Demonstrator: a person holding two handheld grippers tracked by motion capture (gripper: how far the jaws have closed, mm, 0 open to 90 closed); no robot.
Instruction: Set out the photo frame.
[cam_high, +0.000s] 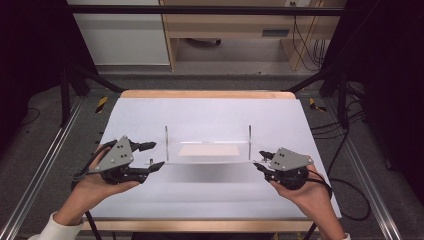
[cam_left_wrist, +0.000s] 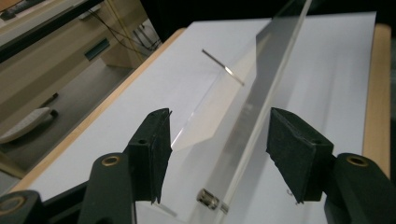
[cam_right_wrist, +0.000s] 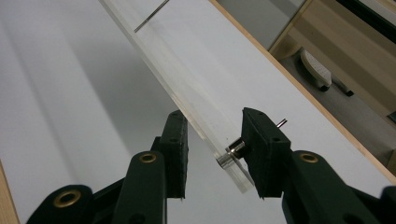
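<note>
Left gripper (cam_high: 154, 155) fingers gape wide around the clear acrylic stand (cam_high: 207, 161), untouching; right gripper (cam_high: 263, 162) fingers pinch its other end above the table (cam_high: 210, 112). One-sided support: that stand could tip or slip.

The right gripper (cam_right_wrist: 212, 154) has its two black jaws either side of the near end of a clear acrylic panel (cam_right_wrist: 182, 88), which runs away from them toward the upper left. A small silver pin (cam_right_wrist: 232, 153) on the panel's end sits against the right-hand jaw (the left-hand jaw's contact cannot be told). Beneath lies the white table (cam_right_wrist: 70, 107), its wooden edge (cam_right_wrist: 299, 88) off to the right.
</note>
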